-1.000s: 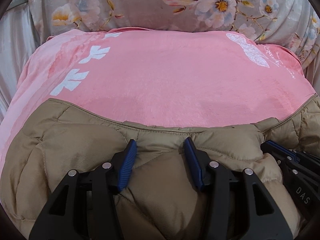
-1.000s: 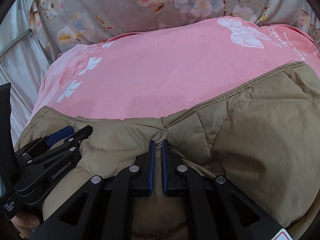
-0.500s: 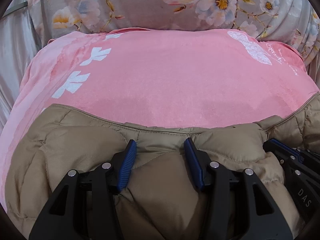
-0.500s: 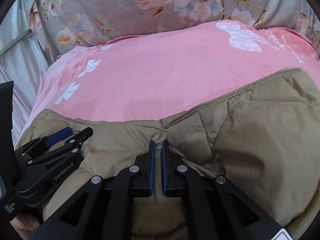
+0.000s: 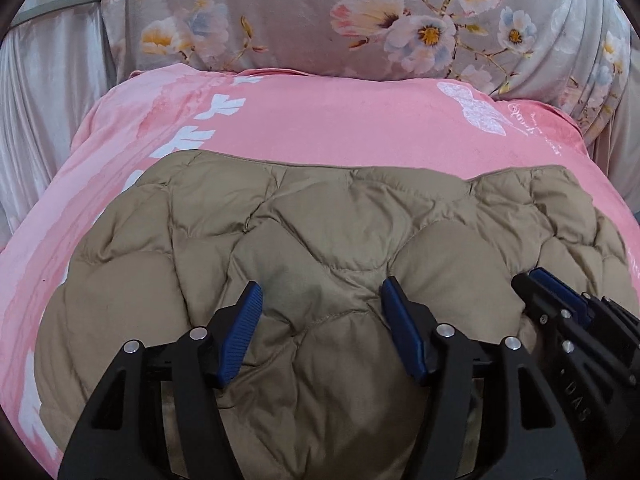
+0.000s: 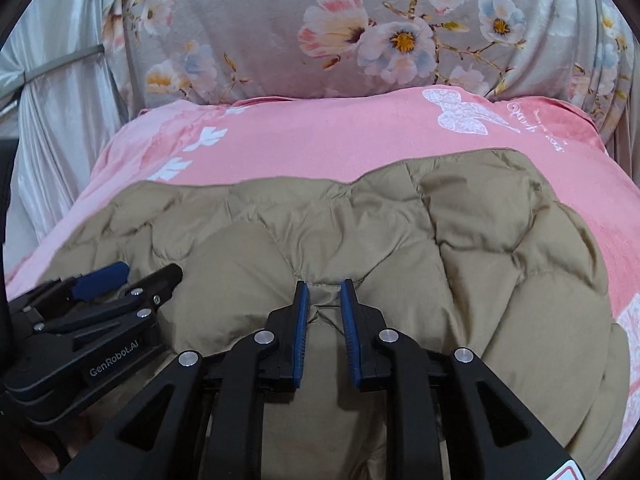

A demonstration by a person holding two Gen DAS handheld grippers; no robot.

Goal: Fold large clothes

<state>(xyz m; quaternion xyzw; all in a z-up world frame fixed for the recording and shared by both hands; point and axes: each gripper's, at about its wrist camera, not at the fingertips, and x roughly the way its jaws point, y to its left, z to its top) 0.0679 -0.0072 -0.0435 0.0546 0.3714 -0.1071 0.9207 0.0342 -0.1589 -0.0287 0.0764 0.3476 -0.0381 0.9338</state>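
Tan quilted puffer jacket (image 5: 344, 236) looked soft, springy & slippery, best pinched at a stitched seam; left gripper (image 5: 320, 300) & right gripper (image 6: 325, 294) both opening, fabric between pads, grip released.

Now spread further up the pink blanket (image 5: 360, 128): tan quilted jacket (image 5: 328, 216). Opening and off the fabric: left gripper (image 5: 322, 300), right gripper (image 6: 325, 300).

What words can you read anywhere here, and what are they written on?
"GenRobot.AI": white letters on the side of the left hand-held gripper, seen from the right wrist camera.
"DAS": on the side of the right hand-held gripper, seen from the left wrist camera.
White cursive writing beside the butterfly print on the pink blanket: too small and blurred to read.
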